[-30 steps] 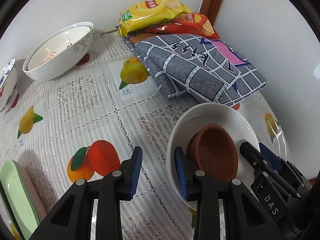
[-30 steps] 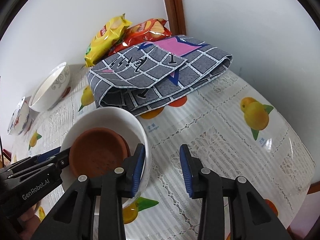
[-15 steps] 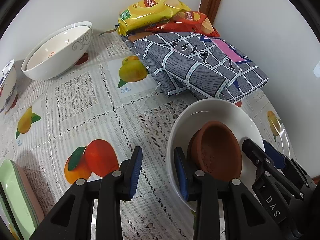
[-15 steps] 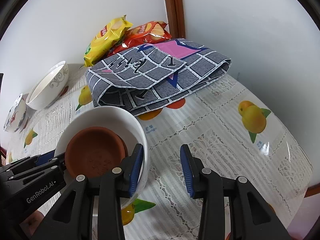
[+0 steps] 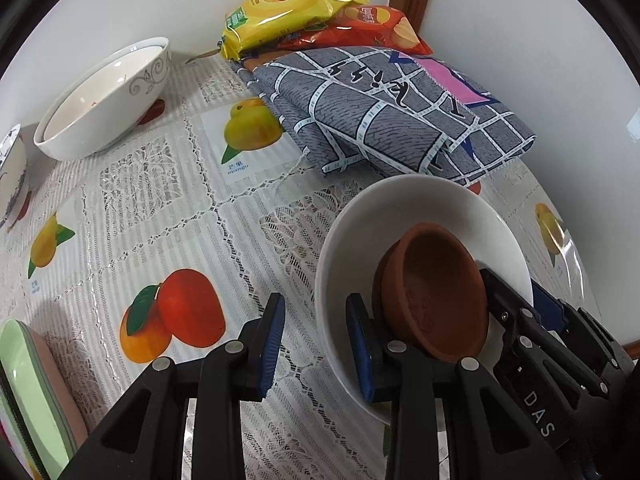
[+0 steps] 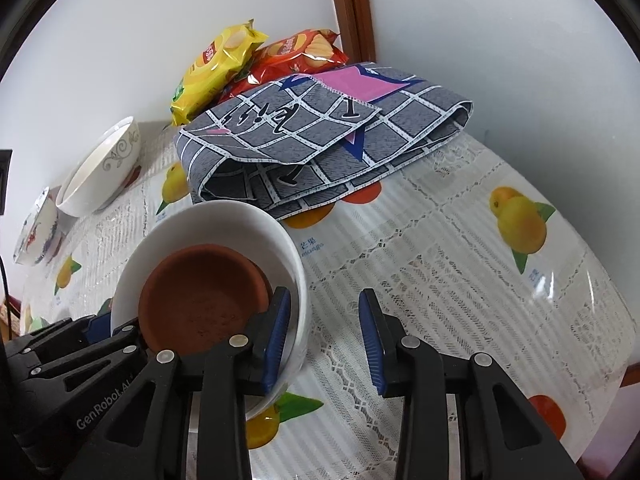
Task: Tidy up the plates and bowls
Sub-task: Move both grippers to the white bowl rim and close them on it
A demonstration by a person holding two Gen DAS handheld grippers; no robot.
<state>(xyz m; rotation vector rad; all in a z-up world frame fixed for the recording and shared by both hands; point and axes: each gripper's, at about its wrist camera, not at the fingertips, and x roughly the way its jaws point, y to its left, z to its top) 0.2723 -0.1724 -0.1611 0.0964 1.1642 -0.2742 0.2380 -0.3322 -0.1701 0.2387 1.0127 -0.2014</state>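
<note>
A white bowl [image 5: 404,216] with a brown clay dish [image 5: 436,292] inside it hangs tilted above the fruit-print tablecloth. Both show in the right wrist view, the bowl [image 6: 224,224] and the dish [image 6: 200,300]. My left gripper [image 5: 316,336] is open, its jaws straddling the bowl's left rim. My right gripper [image 6: 324,332] is open, its jaws straddling the bowl's right rim. A large white bowl with grey scrollwork [image 5: 100,100] stands at the back left. A blue-patterned bowl [image 5: 10,176] sits at the far left edge.
A folded grey checked cloth [image 5: 392,112] lies behind the bowl, with yellow [image 5: 288,4] and red [image 5: 372,24] chip bags against the wall corner. Green and pink plates [image 5: 28,400] are stacked at the lower left. The table edge curves at the right [image 6: 624,320].
Both grippers and the white bowl with the clay dish have risen slightly and tilted; the table looks a little farther. Jaw openings are unchanged.
</note>
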